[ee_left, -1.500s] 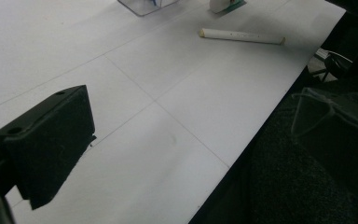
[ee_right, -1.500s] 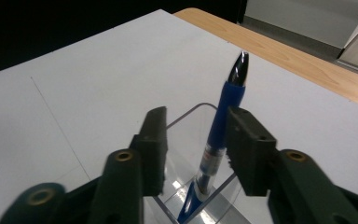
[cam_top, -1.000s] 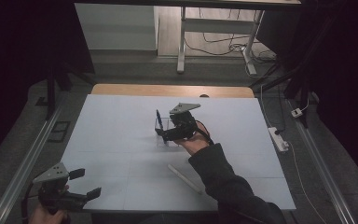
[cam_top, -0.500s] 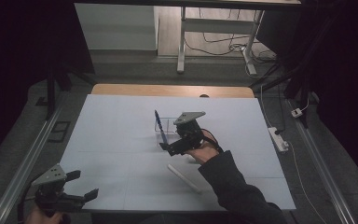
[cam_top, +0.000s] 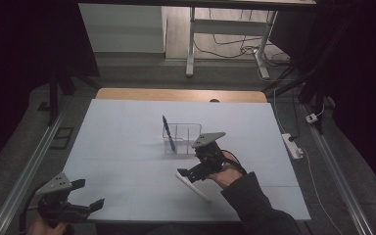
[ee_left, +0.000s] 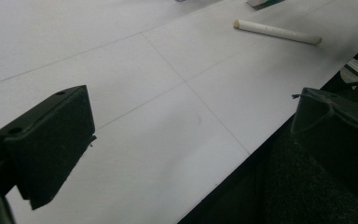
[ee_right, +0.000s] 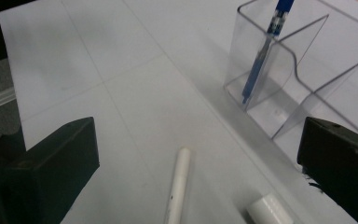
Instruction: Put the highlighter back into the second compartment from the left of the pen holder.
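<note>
No legible text, label, brand, number or sign appears in any view. The white sheet covering the table (cam_top: 127, 147) carries only thin ruled lines. The clear plastic compartment holder (ee_right: 303, 79), the blue pen standing in it (ee_right: 265, 51) and the white cylindrical stick lying flat on the sheet (ee_right: 177, 186) show no readable print. The white power strip beside the table (cam_top: 292, 145) is too small to read
</note>
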A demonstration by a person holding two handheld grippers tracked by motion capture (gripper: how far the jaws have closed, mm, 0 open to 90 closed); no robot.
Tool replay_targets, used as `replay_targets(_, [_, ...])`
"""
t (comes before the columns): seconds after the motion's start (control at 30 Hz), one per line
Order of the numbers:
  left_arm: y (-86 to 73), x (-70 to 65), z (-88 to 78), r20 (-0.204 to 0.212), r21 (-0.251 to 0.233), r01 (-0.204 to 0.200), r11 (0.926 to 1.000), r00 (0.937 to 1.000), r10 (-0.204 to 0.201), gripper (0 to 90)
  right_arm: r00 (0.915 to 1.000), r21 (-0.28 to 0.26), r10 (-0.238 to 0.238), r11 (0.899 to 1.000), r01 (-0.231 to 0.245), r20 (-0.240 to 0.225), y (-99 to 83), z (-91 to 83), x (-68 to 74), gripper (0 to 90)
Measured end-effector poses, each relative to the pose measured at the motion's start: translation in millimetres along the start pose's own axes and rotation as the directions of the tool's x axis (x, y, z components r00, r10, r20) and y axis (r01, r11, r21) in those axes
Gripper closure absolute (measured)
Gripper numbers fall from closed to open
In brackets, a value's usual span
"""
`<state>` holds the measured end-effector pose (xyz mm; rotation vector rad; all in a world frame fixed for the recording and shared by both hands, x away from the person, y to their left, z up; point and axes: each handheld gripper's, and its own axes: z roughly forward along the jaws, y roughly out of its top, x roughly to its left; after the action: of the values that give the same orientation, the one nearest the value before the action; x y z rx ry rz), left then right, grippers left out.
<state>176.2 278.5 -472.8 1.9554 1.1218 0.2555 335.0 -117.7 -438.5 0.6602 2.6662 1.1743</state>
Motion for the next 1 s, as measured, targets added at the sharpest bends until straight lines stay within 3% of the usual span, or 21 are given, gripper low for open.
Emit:
replay_targets(0.27, [0.7, -0.8, 1.0, 0.000, 0.007, -0.010, 0.9999, 1.0000, 0.010, 0.0, 0.9998, 0.045, 0.006, 0.999, -0.007, 0.016, -14.6, -5.4, 8.0, 0.0])
replay_targets(0.5, [0.9, -0.8, 1.4, 0.000, 0.011, -0.012, 0.9999, 0.9999, 0.012, 0.0, 0.9999, 0.124, 0.001, 0.992, -0.003, 0.013, -20.1, 9.2, 18.7, 0.0])
replay_targets(0.83, [1.5, -1.5, 2.6, 0.000, 0.025, -0.016, 0.9996, 0.9999, 0.016, 0.0, 0.9977, 0.271, -0.057, 0.961, 0.045, 0.036, -27.4, 51.8, 26.0, 0.1])
replay_targets(1.0, [1.6, -1.9, 3.1, 0.001, 0.028, -0.021, 0.9994, 0.9998, 0.021, 0.0, 0.9978, 0.339, -0.055, 0.940, 0.039, 0.036, -31.3, 68.5, 23.5, 10.1])
